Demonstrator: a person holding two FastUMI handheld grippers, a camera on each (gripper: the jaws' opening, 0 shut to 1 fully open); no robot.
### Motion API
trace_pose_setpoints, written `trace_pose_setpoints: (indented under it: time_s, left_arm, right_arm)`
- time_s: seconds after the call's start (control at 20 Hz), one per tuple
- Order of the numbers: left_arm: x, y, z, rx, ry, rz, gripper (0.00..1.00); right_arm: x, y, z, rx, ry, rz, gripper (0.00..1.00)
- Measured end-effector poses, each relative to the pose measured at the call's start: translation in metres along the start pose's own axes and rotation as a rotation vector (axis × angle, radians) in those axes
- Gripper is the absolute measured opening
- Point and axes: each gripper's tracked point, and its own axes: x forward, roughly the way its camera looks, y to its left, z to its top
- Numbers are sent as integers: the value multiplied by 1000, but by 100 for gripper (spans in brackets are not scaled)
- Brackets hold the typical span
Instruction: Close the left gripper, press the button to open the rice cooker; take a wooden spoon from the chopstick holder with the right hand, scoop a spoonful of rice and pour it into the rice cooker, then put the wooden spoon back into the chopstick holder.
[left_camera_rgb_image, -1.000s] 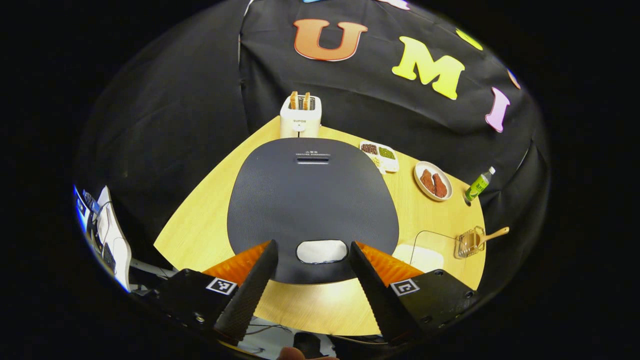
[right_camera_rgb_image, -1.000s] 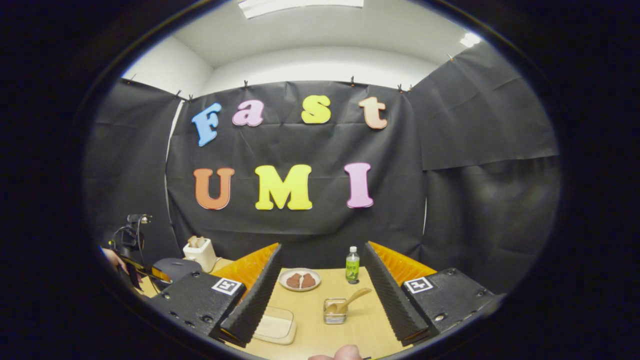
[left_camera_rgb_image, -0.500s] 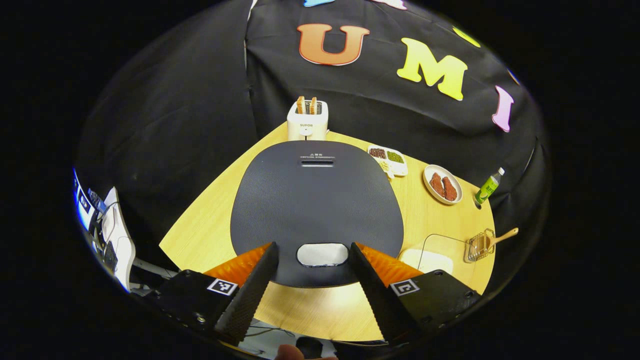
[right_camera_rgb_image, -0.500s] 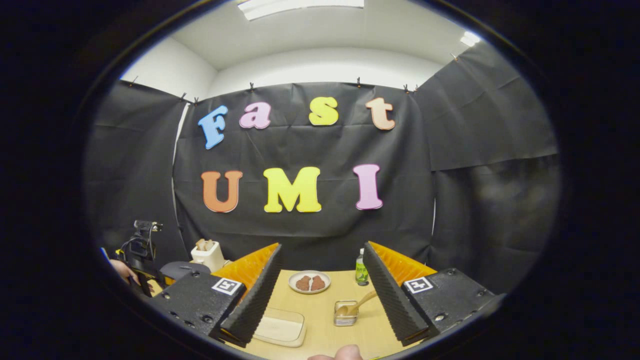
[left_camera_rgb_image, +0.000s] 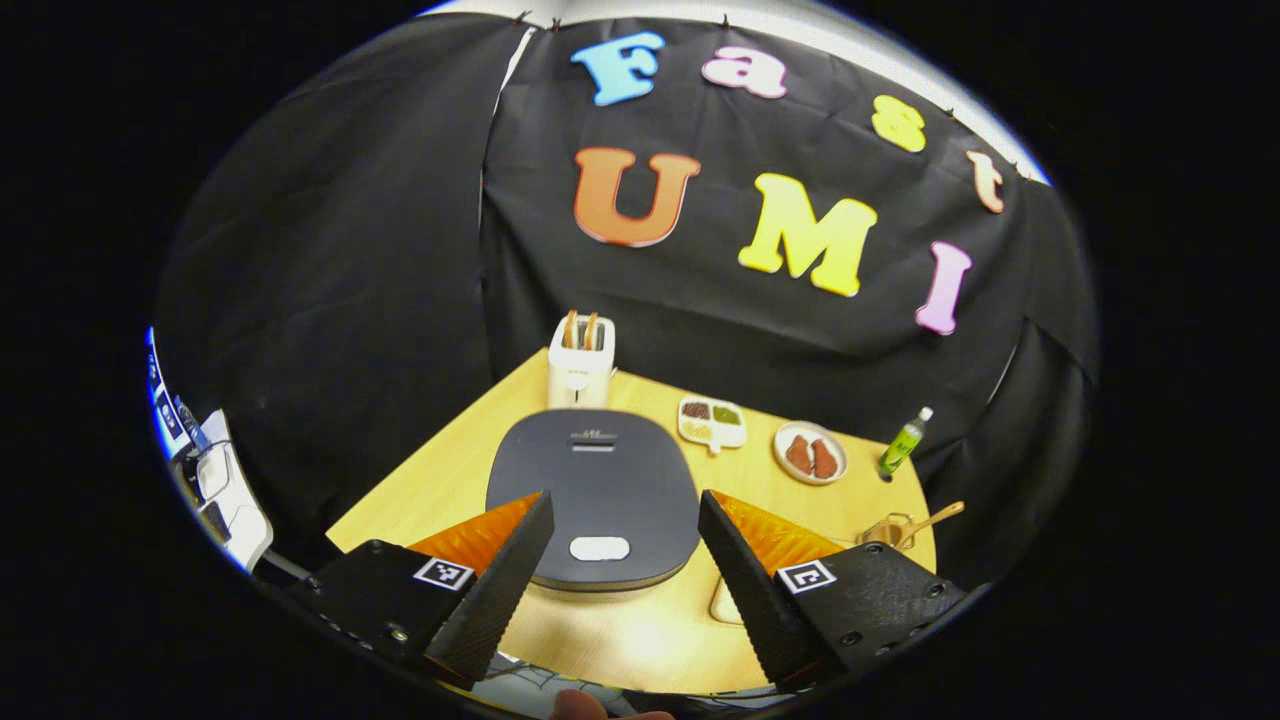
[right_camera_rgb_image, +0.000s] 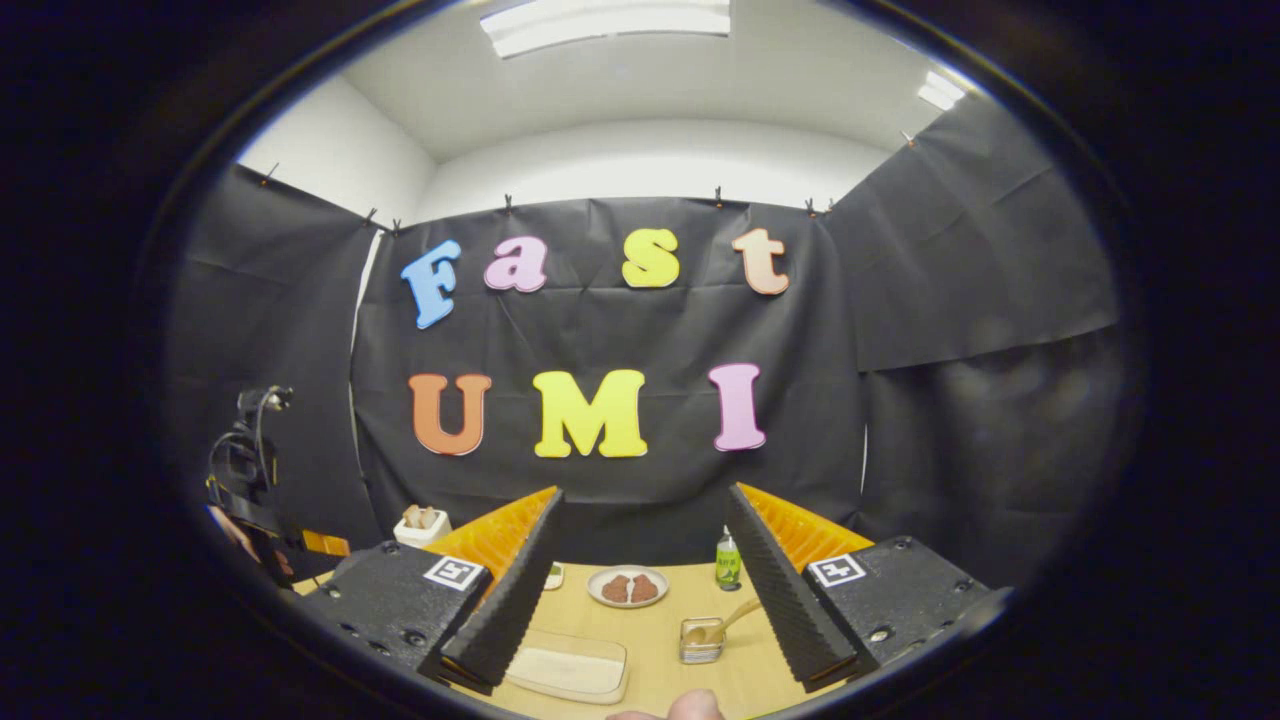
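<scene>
The rice cooker stands closed on the wooden table, its dark lid flat and its pale oval button at the near edge. My left gripper hovers open above and in front of it, well clear of the button. In the right gripper view, the wire chopstick holder has the wooden spoon leaning out of it to the right. The clear box of rice lies to its left. My right gripper is open and empty, held back from both. The holder is also at the table's right end.
A toaster with bread stands behind the cooker. A divided dish, a plate of meat and a green bottle line the back right. Black cloth walls close in behind the table.
My left gripper has drawn back and up from the rice cooker, which now looks much smaller. The right gripper has drifted slightly. Both stay open.
</scene>
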Motion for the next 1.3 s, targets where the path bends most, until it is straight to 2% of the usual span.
trace_pose_setpoints:
  time_s: [0.1,0.25,0.4,0.55,0.6,0.8,0.85,0.9,0.95,1.0,1.05,1.3]
  left_arm:
    - [-35,-19,22,39,-99,-55,95]
    - [-88,-53,45,73,-243,-161,95]
    - [-131,-73,29,107,-304,-264,95]
    - [-158,-72,23,187,-387,-270,97]
    - [-167,-71,20,205,-409,-262,94]
    - [-192,-75,17,242,-483,-256,94]
    - [-195,-78,18,237,-492,-264,84]
    - [-198,-76,18,232,-497,-264,84]
    - [-201,-74,18,226,-496,-263,94]
    - [-202,-74,19,220,-502,-263,84]
    - [-203,-72,19,222,-507,-256,94]
    - [-207,-78,20,221,-519,-263,94]
  right_arm:
    - [-13,1,7,-4,-7,-35,100]
    - [-37,16,11,-2,0,-46,100]
    - [-63,27,5,2,24,-50,99]
    - [-87,30,-1,-6,48,-71,100]
    - [-93,30,-3,-6,52,-81,100]
    - [-111,40,-9,-26,50,-83,100]
    - [-115,44,-13,-32,57,-75,100]
    - [-119,47,-16,-35,63,-69,100]
    - [-121,48,-15,-36,61,-67,100]
    - [-123,50,-14,-38,54,-66,99]
    - [-125,49,-16,-40,51,-67,99]
    - [-121,55,-23,-39,67,-45,99]
